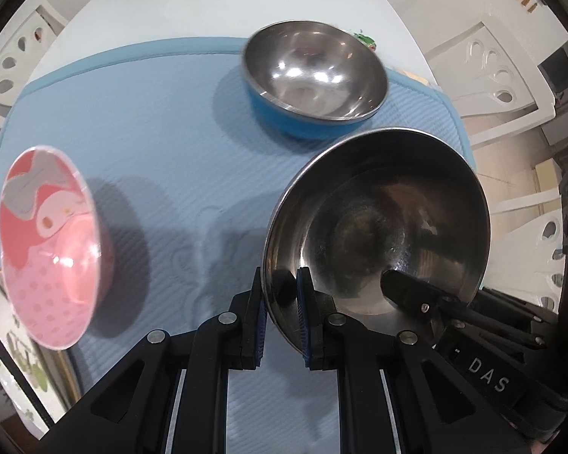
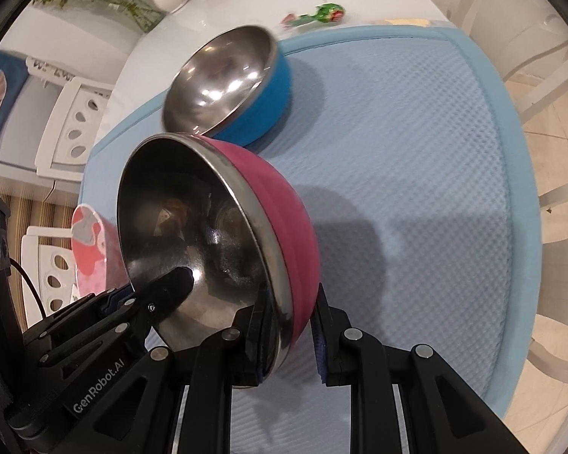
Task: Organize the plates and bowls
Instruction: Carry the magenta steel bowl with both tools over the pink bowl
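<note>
Above the blue mat (image 2: 416,151), both tools clamp the magenta bowl's (image 2: 284,212) rim: left tool (image 1: 280,314), right tool (image 2: 289,336); the blue bowl (image 2: 238,87) sits just behind. Only the left view shows the pink bowl (image 1: 49,246) whole.

- Left gripper (image 1: 280,314): matte black linkage arms, round silver pivot pins, blue ribbed pads (image 1: 305,321) lining the inner faces of its black fingers.
- Right gripper (image 2: 289,335): the same black build, silver pins and blue pads (image 2: 319,355).
- At 4 o'clock in the left view, white letters "DAS" on a black body.
- At 8 o'clock in the right view, white "GenRobot.AI" lettering, small screws and a thin black cable (image 2: 34,291).
</note>
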Action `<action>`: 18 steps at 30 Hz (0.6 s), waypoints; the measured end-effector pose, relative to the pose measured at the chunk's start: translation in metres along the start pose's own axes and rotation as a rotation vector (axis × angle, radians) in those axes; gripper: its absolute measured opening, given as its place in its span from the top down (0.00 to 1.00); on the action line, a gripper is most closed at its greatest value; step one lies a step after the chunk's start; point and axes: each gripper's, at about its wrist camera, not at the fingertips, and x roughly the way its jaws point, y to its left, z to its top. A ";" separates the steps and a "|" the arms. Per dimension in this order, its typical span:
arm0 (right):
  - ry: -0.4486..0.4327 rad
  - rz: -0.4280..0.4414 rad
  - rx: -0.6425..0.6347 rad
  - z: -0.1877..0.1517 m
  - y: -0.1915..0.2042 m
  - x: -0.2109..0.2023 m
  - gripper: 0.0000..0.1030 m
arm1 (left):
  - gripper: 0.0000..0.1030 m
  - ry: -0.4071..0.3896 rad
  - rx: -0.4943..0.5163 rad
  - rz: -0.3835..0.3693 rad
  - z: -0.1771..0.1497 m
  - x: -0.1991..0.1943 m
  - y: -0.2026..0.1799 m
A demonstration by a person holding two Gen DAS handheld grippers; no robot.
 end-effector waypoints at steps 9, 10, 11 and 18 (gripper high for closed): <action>0.035 0.013 -0.030 -0.020 0.038 0.020 0.82 | 0.89 0.008 -0.023 0.012 -0.020 -0.009 0.040; 0.035 0.016 -0.031 -0.021 0.042 0.021 0.82 | 0.89 0.006 -0.026 0.010 -0.021 -0.011 0.043; 0.035 0.018 -0.030 -0.023 0.044 0.021 0.82 | 0.89 0.003 -0.028 0.009 -0.021 -0.013 0.046; 0.028 0.023 -0.050 -0.024 0.067 0.017 0.81 | 0.89 -0.024 -0.045 -0.001 -0.021 -0.031 0.061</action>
